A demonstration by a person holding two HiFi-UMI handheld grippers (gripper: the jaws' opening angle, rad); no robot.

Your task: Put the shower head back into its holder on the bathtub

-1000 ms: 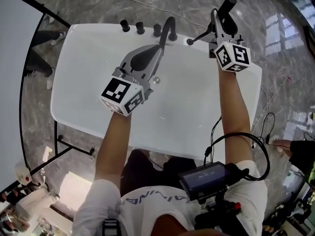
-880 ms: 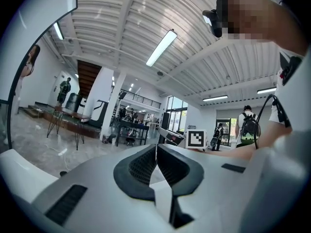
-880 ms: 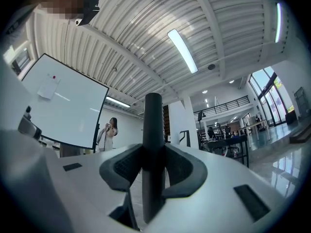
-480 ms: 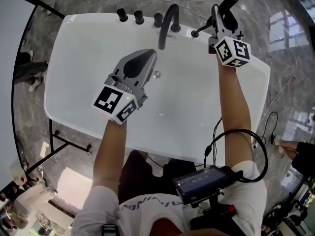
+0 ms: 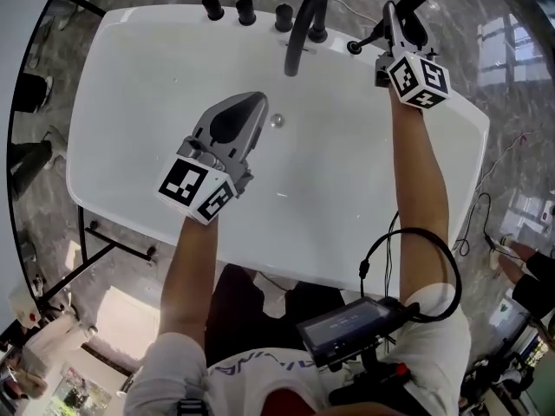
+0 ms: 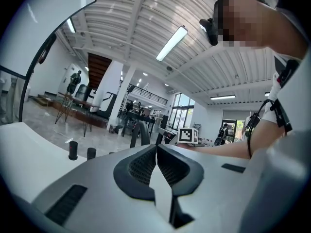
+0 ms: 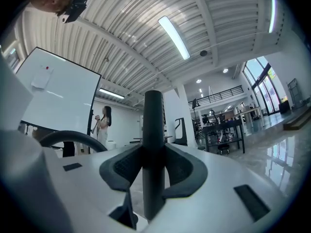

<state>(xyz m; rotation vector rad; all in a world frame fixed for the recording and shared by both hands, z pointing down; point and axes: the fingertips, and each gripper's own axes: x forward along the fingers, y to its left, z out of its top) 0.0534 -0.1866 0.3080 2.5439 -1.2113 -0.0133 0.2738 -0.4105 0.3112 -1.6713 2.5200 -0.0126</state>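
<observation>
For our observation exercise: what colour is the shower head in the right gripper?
Black shower head, clearest in the right gripper view.

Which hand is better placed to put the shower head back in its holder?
The right gripper: its jaws are clamped on the shower head, up at the far rim of the bathtub beside the faucet. The left gripper is shut on nothing, out over the middle of the tub.
</observation>
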